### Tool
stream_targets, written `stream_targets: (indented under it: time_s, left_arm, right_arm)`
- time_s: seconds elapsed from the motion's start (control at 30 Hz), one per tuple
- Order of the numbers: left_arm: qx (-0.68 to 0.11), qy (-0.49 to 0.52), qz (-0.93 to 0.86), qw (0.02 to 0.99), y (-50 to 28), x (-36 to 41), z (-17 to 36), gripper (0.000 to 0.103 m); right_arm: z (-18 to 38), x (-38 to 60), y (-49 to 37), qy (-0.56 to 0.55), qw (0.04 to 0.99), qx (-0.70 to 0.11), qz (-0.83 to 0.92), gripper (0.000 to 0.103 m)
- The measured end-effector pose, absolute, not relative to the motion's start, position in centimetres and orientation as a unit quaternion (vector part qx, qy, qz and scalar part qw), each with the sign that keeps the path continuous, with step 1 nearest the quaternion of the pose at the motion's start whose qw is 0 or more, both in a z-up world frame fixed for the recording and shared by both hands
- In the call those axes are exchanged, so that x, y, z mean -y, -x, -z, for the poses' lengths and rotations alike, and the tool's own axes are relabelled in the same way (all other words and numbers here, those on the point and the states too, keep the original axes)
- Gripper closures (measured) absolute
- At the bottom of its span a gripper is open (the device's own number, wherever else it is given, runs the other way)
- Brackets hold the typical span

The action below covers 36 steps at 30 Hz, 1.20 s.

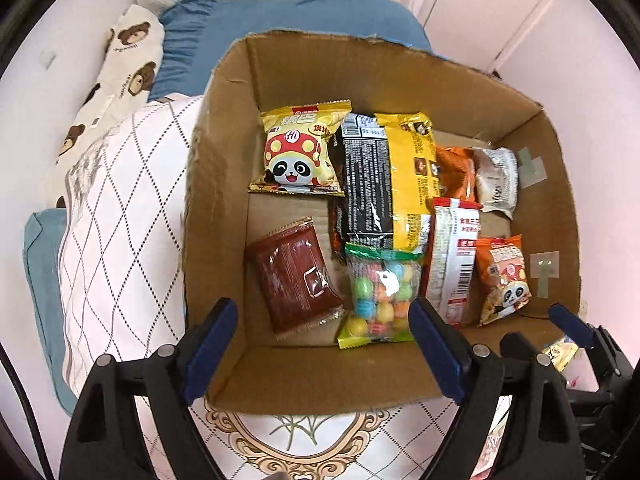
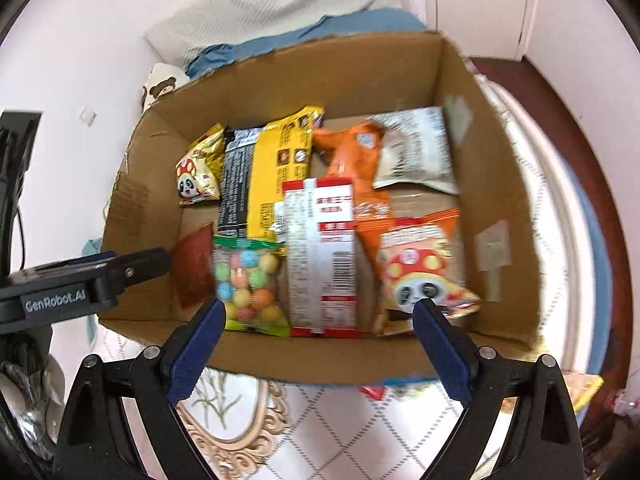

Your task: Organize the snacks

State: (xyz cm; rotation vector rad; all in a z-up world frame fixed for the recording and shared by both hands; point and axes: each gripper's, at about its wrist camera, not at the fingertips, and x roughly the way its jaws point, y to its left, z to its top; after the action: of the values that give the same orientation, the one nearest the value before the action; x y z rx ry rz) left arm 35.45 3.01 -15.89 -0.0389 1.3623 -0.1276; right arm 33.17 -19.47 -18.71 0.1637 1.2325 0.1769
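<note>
**Snacks lying in an open cardboard box**

Open-topped cardboard box, rim ragged, standing on a quilted bedspread with blue pillows behind. Inside, flat on the floor of the box:

- Yellow panda packet at the far left, a mushroom-capped cartoon panda on the front, "HL" on the cap, upright as seen from the left wrist.
- Black-backed packet and yellow packet side by side, long axes running from near wall to far wall, small print too fine to read.
- Dark red sachet near left, tilted, long axis leaning toward the far left.
- Clear candy bag of pastel balls, green seals at both ends, lengthwise toward the near wall.
- Red-and-white packet with barcode, back side up, lengthwise too.
- Orange panda packet near right, slightly tilted.
- Orange wrapper and grey-white packet at the far right.

Left gripper spread wide over the near wall, grasping nothing. Right gripper likewise released and empty; "GenRobot.AI" readable on the left gripper in the right wrist view.
</note>
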Motion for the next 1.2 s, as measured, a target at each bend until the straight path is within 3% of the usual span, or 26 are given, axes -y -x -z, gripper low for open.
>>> stream_targets:
  time_s: [0.3,0.83,1.2]
  left_arm:
    - [-0.555,0.01,0.045,0.831,-30.4,-2.7,11.9,0.016]
    - [-0.451,0.012,0.057,0.891,-22.1,-3.2,2.7,0.016]
    - [-0.419,0.001,0.048,0.907,-17.8,-2.7,0.7,0.016]
  right_arm:
    - [14.1,20.5,-30.0,-0.026,0.849,-0.525,-0.063,0.006]
    - [4.7,21.4,-22.5,-0.029,0.891,-0.445,-0.079,0.006]
    - [2.9,22.2,-18.8,-0.064,0.898,-0.425,-0.095,0.005]
